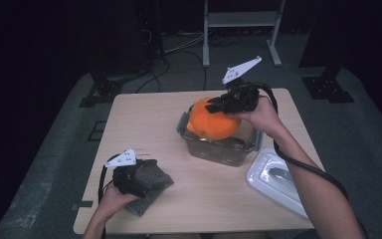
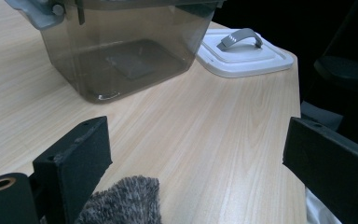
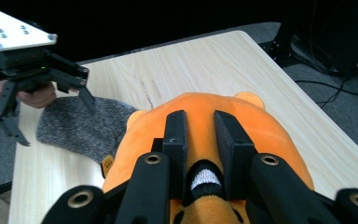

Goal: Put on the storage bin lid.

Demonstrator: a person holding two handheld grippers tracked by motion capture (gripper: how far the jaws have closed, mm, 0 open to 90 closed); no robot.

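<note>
An orange plush toy [image 1: 214, 122] hangs in the mouth of a clear plastic container [image 1: 219, 147] at the table's middle right. My right gripper [image 1: 224, 104] is shut on the toy's top; in the right gripper view the jaws [image 3: 200, 126] pinch a small black and white part of the toy [image 3: 270, 135]. At the front left, my left gripper [image 1: 146, 173] rests on a grey fuzzy cloth [image 1: 151, 191]. Its jaws stand wide open [image 2: 196, 149] over bare wood, with the cloth's edge [image 2: 126, 203] beside the left jaw. The container [image 2: 121, 51] lies ahead of them.
A white lid with a grey handle [image 1: 273, 179] lies at the table's front right corner, next to the container; the left gripper view shows this lid [image 2: 242, 51] too. Bare wood [image 1: 144, 124] spans the table's left and back. Cables and stand legs sit on the floor beyond.
</note>
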